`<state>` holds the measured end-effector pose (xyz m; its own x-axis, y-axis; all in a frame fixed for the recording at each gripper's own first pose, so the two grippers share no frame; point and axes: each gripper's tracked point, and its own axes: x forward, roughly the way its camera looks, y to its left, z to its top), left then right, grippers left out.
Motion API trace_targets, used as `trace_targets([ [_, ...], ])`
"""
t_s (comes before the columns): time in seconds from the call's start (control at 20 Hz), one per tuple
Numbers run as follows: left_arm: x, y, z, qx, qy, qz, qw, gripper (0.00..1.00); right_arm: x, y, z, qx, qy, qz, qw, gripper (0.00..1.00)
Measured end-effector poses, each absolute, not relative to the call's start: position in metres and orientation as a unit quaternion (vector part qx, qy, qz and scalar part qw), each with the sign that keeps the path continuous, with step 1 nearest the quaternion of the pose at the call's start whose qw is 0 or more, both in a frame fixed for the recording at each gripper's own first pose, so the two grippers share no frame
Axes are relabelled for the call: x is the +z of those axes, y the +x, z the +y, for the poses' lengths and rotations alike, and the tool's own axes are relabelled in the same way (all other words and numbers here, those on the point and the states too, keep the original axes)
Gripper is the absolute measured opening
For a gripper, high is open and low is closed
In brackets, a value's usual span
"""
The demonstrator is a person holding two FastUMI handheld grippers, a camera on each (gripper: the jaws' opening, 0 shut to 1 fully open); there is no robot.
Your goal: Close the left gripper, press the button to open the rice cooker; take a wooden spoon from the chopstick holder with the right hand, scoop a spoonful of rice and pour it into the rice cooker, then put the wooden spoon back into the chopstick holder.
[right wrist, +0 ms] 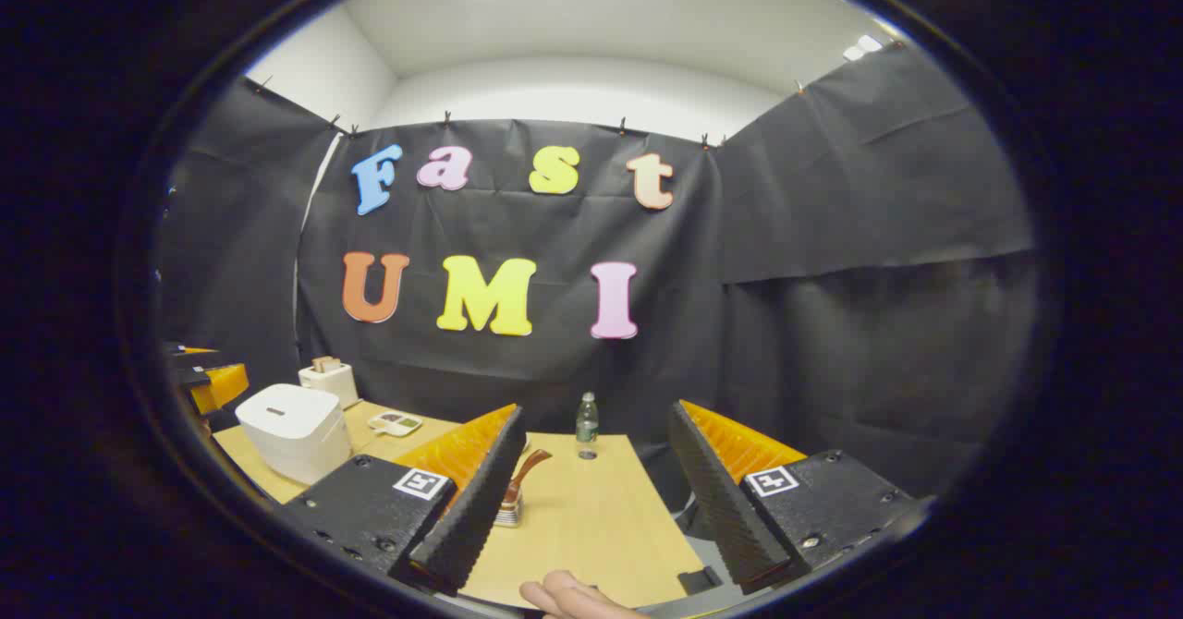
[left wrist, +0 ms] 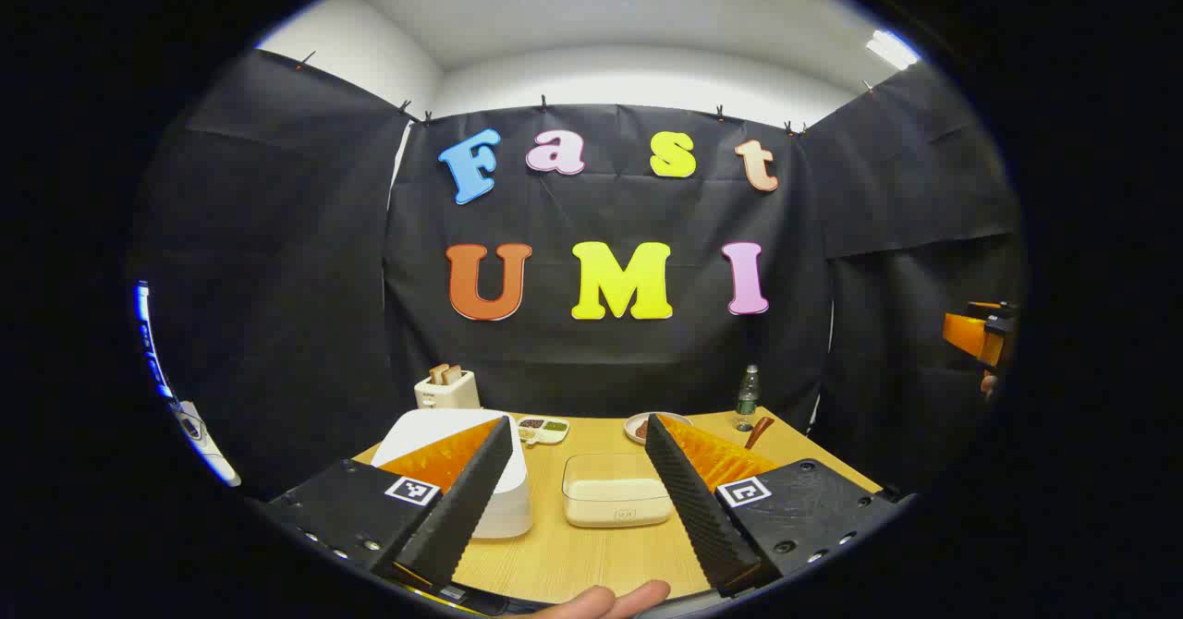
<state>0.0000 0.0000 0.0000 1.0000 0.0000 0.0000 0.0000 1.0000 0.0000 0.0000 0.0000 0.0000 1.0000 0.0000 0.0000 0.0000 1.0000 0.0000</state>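
Observation:
In the left gripper view the white rice cooker (left wrist: pixel 462 471) stands lid down at the table's left, partly behind my left finger. My left gripper (left wrist: pixel 578 499) is open above the near table edge, nothing between its fingers. A cream lidded rice box (left wrist: pixel 617 490) lies straight ahead of it. In the right gripper view my right gripper (right wrist: pixel 591 499) is open and empty. The wooden spoon (right wrist: pixel 525 467) leans out of the chopstick holder (right wrist: pixel 508 510) beside its left finger. The rice cooker (right wrist: pixel 294 430) sits far left there. The spoon (left wrist: pixel 758 431) also shows at the right of the left gripper view.
A toaster (left wrist: pixel 445 388) with bread stands at the back left, a small divided dish (left wrist: pixel 543 429) and a plate (left wrist: pixel 638 428) behind the rice box. A green water bottle (left wrist: pixel 748 395) stands at the back right. The wooden table (right wrist: pixel 591 517) ends close on the right. The other gripper (left wrist: pixel 980 334) hangs far right.

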Motion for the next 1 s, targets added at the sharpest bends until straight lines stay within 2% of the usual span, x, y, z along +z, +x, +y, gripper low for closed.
trace_targets([
  [0.1, 0.01, 0.005, 0.003, -0.009, 0.007, 0.002, 1.0, 0.94, 0.026, 0.002, -0.007, -0.035, -0.049, -0.026, 0.998, 0.97],
  [0.3, 0.011, 0.002, 0.019, -0.006, 0.017, -0.002, 1.0, 0.95, 0.012, -0.003, 0.065, 0.039, -0.022, 0.0, 0.999, 0.99],
  [0.55, -0.006, 0.001, 0.052, 0.006, 0.008, -0.007, 1.0, 0.96, -0.021, 0.023, 0.11, 0.069, 0.025, 0.06, 0.995, 1.0],
  [1.0, -0.021, 0.006, 0.087, 0.029, 0.016, -0.007, 0.999, 0.94, -0.01, 0.05, 0.08, -0.001, 0.052, 0.027, 0.998, 1.0],
])
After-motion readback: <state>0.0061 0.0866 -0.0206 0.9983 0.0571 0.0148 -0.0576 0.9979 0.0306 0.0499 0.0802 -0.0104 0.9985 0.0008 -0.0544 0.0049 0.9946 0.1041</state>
